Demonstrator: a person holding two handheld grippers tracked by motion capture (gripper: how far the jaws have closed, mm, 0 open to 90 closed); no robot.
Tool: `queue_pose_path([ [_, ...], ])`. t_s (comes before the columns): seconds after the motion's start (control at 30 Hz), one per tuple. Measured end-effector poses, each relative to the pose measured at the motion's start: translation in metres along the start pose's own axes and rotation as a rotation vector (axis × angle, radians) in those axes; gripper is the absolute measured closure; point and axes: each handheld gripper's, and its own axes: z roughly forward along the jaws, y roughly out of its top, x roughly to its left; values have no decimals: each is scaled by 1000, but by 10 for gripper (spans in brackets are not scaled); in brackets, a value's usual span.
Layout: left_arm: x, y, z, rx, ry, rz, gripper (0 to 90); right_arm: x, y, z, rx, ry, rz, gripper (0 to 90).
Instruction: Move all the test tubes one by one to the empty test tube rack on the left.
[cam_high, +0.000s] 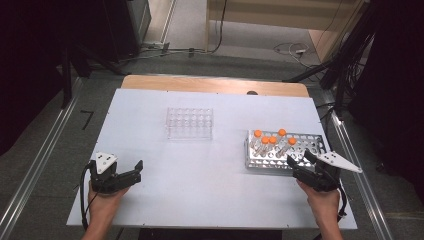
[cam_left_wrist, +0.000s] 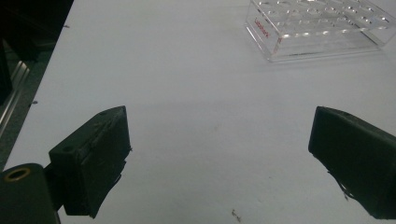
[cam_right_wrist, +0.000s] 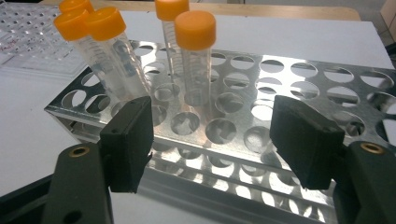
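A metal tube rack (cam_high: 310, 137) stands at the right of the white table and holds several clear tubes with orange caps (cam_high: 272, 142) at its left end. My right gripper (cam_high: 299, 157) is at the rack's near edge, open, with nothing between its jaws. In the right gripper view the jaws (cam_right_wrist: 212, 116) stand apart just before the rack's front rim (cam_right_wrist: 299, 70), and the nearest tube (cam_right_wrist: 196, 56) rises behind them. My left gripper (cam_high: 136, 171) rests open at the front left, its jaws (cam_left_wrist: 219, 126) wide over bare table.
A clear plastic rack (cam_high: 190, 123) with no tubes in it sits in the middle of the table, farther back; it lies ahead and to the right in the left gripper view (cam_left_wrist: 317, 23). The wooden table edge (cam_high: 215, 84) runs along the far side. Rails flank the table.
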Motion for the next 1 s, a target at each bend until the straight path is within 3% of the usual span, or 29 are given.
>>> queue_pose_path([
  [0.27,0,0,0,-3,-1,-1,63,6,7,12,-6,-4,-28,376],
  [0.53,-1,0,1,3,-4,6,64,4,10,22,-3,-12,-15,473],
  [1.0,-1,-1,1,7,-6,6,64,9,11,32,-8,-7,-44,615],
])
